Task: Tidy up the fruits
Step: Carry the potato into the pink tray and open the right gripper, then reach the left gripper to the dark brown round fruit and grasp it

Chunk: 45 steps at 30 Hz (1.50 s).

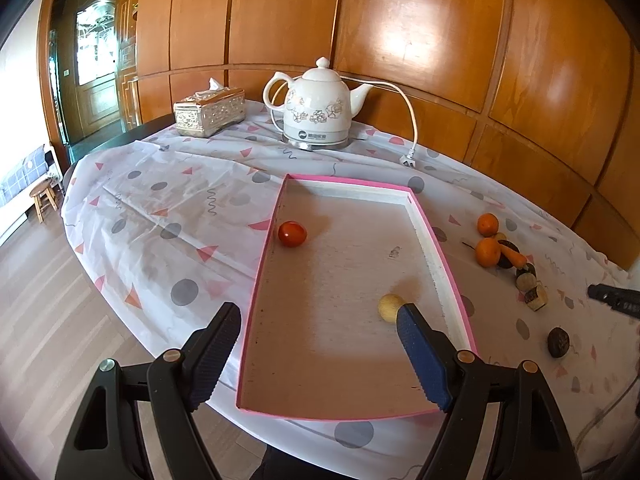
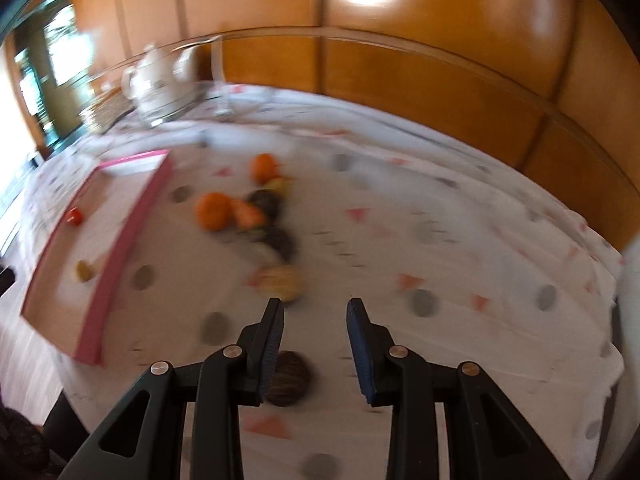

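Note:
A pink-rimmed tray (image 1: 436,240) lies on the table and holds a red tomato (image 1: 292,234) at its left wall and a small yellow fruit (image 1: 390,306). My left gripper (image 1: 320,320) is open above the tray's near half, empty. Two oranges (image 1: 487,224), a carrot (image 1: 515,256) and dark fruits lie right of the tray. In the blurred right wrist view my right gripper (image 2: 315,307) is open and empty above the cloth. A dark brown round fruit (image 2: 289,378) lies under it beside the left finger. A yellowish fruit (image 2: 280,282) lies just ahead.
A white kettle (image 1: 316,110) with a cord and plug (image 1: 409,160) and a tissue box (image 1: 209,111) stand at the table's back. A wood-panelled wall runs behind. The table edge and floor are at the left. The tray also shows in the right wrist view (image 2: 132,216).

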{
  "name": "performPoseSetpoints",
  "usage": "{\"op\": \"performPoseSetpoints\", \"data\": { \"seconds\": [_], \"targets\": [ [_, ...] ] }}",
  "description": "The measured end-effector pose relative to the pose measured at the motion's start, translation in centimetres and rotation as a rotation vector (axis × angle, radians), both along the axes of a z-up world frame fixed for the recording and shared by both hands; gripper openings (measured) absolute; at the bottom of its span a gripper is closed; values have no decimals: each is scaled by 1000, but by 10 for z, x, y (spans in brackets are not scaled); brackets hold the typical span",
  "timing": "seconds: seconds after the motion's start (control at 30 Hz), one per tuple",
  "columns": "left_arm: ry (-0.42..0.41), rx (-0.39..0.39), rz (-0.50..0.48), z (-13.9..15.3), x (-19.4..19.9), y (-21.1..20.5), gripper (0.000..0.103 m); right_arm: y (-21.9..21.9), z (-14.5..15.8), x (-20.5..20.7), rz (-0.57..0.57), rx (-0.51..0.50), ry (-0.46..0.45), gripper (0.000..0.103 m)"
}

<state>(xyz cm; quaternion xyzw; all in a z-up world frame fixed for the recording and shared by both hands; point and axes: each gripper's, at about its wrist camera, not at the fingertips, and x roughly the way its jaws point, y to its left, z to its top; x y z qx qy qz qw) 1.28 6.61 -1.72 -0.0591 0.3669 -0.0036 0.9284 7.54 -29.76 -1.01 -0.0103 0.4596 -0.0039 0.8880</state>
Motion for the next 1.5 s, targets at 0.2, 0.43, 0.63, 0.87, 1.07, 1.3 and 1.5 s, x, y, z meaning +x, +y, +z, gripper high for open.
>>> {"op": "performPoseSetpoints", "data": {
  "seconds": [0.2, 0.43, 0.63, 0.87, 1.07, 1.3, 1.5],
  "targets": [
    [3, 12, -19, 1, 1, -8, 81, -60, 10, -7, -153, -28, -18, 33],
    [11, 24, -37, 0, 3, -16, 81, -131, 16, -24, -342, -29, -33, 34],
    [16, 35, -56, 0, 5, -24, 81, -189, 16, -43, -533, -6, -46, 34],
    [20, 56, -86, 0, 8, -36, 81, -231, 9, -64, -710, 56, -57, 34],
    [27, 73, -137, -1, 12, -52, 81, -243, 6, -69, -774, 64, -52, 34],
    [38, 97, -220, -2, 18, -79, 81, -252, 7, -77, -823, 69, -60, 35],
    [46, 110, -288, -3, 21, -104, 81, -254, 7, -79, -833, 74, -60, 35]
  ]
}}
